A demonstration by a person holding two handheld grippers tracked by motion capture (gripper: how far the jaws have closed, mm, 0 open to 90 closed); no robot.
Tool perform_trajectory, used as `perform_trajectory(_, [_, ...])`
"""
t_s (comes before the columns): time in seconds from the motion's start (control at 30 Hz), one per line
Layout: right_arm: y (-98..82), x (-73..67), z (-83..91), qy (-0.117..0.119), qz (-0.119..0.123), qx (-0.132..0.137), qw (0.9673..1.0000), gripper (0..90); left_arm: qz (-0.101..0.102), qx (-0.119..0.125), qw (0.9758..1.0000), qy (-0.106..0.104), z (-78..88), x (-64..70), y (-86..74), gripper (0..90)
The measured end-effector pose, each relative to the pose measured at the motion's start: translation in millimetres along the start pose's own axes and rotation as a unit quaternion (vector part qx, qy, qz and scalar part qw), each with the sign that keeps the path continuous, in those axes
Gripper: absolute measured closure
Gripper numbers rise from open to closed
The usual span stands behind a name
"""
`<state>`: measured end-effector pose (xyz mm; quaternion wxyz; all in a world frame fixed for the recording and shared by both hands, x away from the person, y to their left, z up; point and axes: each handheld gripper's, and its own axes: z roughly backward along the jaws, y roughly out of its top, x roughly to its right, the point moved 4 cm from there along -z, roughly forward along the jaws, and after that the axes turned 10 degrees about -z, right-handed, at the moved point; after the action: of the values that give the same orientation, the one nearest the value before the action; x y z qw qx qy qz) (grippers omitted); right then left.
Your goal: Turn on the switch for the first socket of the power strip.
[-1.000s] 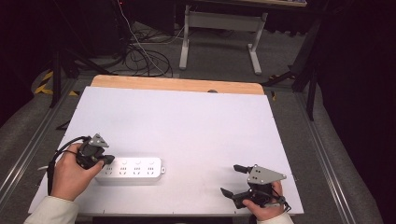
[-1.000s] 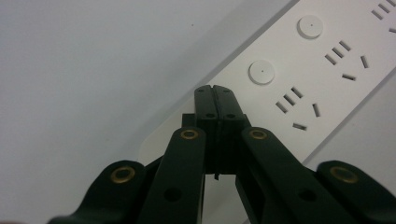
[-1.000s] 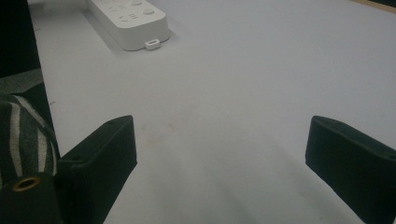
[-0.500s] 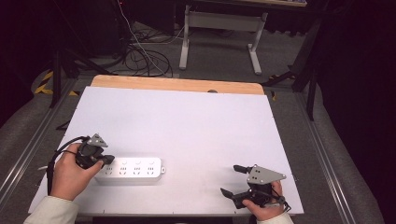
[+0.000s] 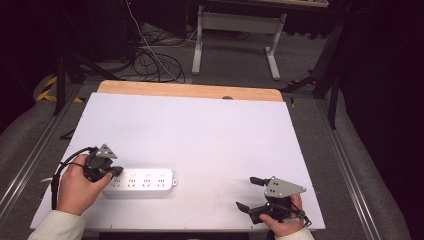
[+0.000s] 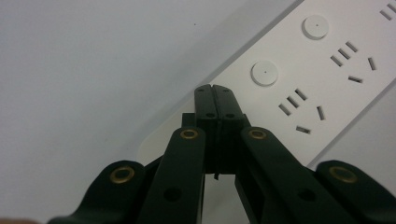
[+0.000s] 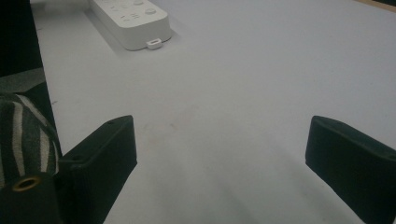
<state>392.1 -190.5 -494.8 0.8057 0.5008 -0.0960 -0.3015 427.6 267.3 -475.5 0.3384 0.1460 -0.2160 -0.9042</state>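
Note:
A white power strip (image 5: 142, 182) lies flat near the table's front left, with several sockets and round buttons (image 6: 264, 73) along its top. My left gripper (image 5: 116, 171) is shut, its tips (image 6: 215, 95) pressed together with nothing between them, resting over the strip's left end. My right gripper (image 5: 249, 193) stands open near the front right edge, jaws wide apart above bare table (image 7: 224, 135). From the right gripper view the power strip (image 7: 130, 18) lies farther off, its end facing me.
The white table top (image 5: 200, 135) has a wooden strip (image 5: 190, 91) along its far edge. Metal rails run along both sides. Beyond the table stand a desk frame (image 5: 235, 45) and loose cables (image 5: 155, 60) on the floor.

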Motion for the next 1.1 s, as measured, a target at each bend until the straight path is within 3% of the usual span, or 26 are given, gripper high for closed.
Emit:
perform_trajectory(0.23, [-0.1,-0.2,0.0,0.0,0.0,0.0,1.0,9.5,0.012,0.01,0.9999,-0.007,-0.6,-1.0,-2.3,90.0])
perform_trajectory(0.37, [-0.1,-0.5,-0.1,0.001,0.0,0.0,1.0,9.5,0.005,0.006,1.0,0.001,-0.7,-0.1,-1.6,90.0])
perform_trajectory(0.7, [-0.1,-0.6,0.2,0.001,0.0,0.0,1.0,9.5,0.014,0.013,0.9998,-0.005,-1.5,0.0,-3.4,90.0])
perform_trajectory(1.1, [0.0,0.0,-0.2,-0.001,0.0,0.0,1.0,9.5,0.017,0.02,0.9995,0.015,6.1,2.0,3.1,90.0])
